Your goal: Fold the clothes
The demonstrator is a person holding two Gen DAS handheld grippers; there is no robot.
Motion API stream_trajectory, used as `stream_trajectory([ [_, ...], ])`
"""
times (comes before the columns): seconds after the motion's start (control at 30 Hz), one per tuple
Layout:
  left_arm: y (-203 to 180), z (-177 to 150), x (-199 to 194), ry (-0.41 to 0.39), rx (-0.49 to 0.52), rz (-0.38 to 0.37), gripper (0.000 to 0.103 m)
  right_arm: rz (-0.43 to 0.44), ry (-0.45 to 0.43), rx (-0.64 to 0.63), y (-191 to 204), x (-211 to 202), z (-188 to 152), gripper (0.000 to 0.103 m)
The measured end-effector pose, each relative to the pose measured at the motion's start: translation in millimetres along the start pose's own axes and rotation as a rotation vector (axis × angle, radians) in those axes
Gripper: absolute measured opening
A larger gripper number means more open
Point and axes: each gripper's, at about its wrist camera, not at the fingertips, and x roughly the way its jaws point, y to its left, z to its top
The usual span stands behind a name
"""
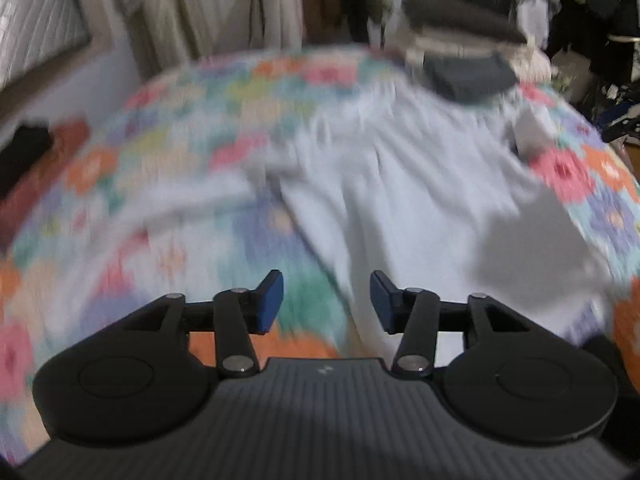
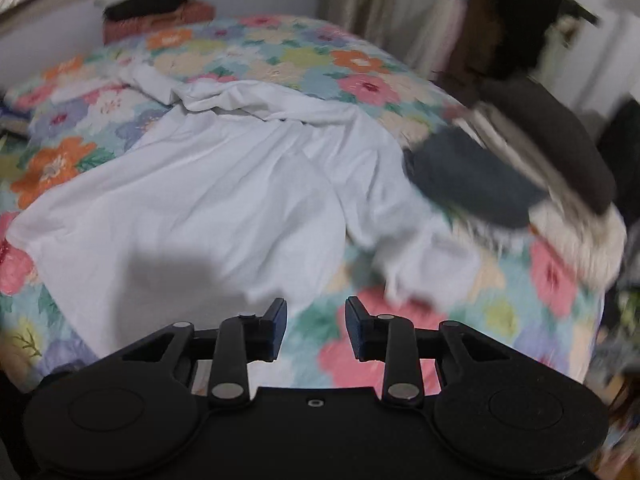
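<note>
A white long-sleeved garment lies spread on the flowered bedspread, its sleeves out to either side. In the left wrist view the same garment fills the middle and right, blurred. My left gripper hovers above the bedspread near the garment's left edge, open, with nothing between its blue pads. My right gripper hangs over the bedspread just off the garment's near edge, beside one sleeve. It is open and holds nothing.
A stack of folded clothes with a dark grey piece on top sits at the bed's far right; the stack also shows in the left wrist view. A dark item on a reddish cushion lies by the headboard. Curtains and hanging clothes stand behind the bed.
</note>
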Motion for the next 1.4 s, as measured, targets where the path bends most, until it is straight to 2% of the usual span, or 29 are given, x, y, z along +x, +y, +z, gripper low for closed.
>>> stream_trajectory([
  [0.07, 7, 20, 10, 0.01, -0.015, 0.014, 0.053, -0.005, 0.0, -0.074, 0, 3, 32, 0.037],
  [0.13, 7, 28, 11, -0.019, -0.047, 0.046, 0.056, -0.027, -0.114, -0.157, 5, 6, 49, 0.041],
  [0.17, 6, 29, 12, -0.044, -0.053, 0.034, 0.063, -0.041, -0.168, -0.169, 7, 11, 52, 0.048],
  [0.2, 4, 30, 14, -0.067, -0.057, 0.016, 0.069, -0.049, -0.2, -0.167, 9, 19, 53, 0.049],
  [0.27, 4, 34, 32, -0.061, -0.046, 0.006, 0.069, -0.039, -0.162, -0.168, 9, 48, 65, 0.049],
  [0.33, 4, 39, 54, -0.042, -0.007, 0.037, 0.069, -0.027, -0.105, -0.176, 9, 75, 79, 0.049],
  [0.43, 8, 50, 93, -0.003, 0.062, 0.128, 0.069, 0.0, -0.066, -0.223, 9, 91, 98, 0.049],
  [0.5, 11, 55, 109, -0.011, 0.085, 0.187, 0.071, 0.014, -0.014, -0.319, 17, 106, 99, 0.049],
  [0.53, 15, 56, 113, -0.035, 0.071, 0.18, 0.074, 0.009, 0.037, -0.429, 26, 122, 98, 0.049],
  [0.6, 26, 55, 129, -0.059, 0.032, 0.107, 0.079, 0.008, 0.046, -0.559, 28, 147, 98, 0.049],
  [0.63, 31, 54, 140, -0.059, 0.018, 0.085, 0.079, 0.001, 0.043, -0.545, 21, 160, 103, 0.049],
  [0.7, 38, 50, 167, -0.04, 0.014, 0.063, 0.079, -0.038, 0.008, -0.417, -2, 183, 117, 0.049],
  [0.73, 40, 48, 181, -0.011, 0.022, 0.063, 0.079, -0.044, -0.011, -0.328, -19, 193, 125, 0.049],
  [0.8, 42, 45, 205, 0.041, 0.035, 0.092, 0.079, -0.046, -0.027, -0.231, -42, 206, 137, 0.049],
  [0.9, 48, 41, 228, 0.015, 0.03, 0.119, 0.08, -0.028, -0.053, -0.15, -66, 219, 150, 0.054],
  [0.97, 53, 41, 242, 0.025, 0.034, 0.154, 0.08, -0.012, -0.088, -0.123, -76, 225, 158, 0.065],
  [1.07, 65, 45, 250, -0.001, 0.022, 0.169, 0.082, -0.015, -0.129, -0.076, -99, 240, 171, 0.073],
  [1.17, 78, 52, 256, -0.064, -0.023, 0.166, 0.082, 0.022, -0.1, 0.015, -124, 261, 178, 0.074],
  [1.3, 86, 63, 269, -0.061, -0.035, 0.14, 0.08, 0.085, -0.055, 0.12, -150, 301, 179, 0.075],
  [1.33, 86, 65, 271, -0.071, -0.03, 0.136, 0.077, 0.094, -0.037, 0.161, -155, 313, 177, 0.077],
  [1.37, 87, 65, 272, -0.084, -0.033, 0.126, 0.062, 0.099, -0.021, 0.19, -156, 322, 175, 0.077],
  [1.4, 90, 66, 275, -0.083, -0.048, 0.109, 0.035, 0.103, -0.005, 0.216, -157, 330, 172, 0.077],
])
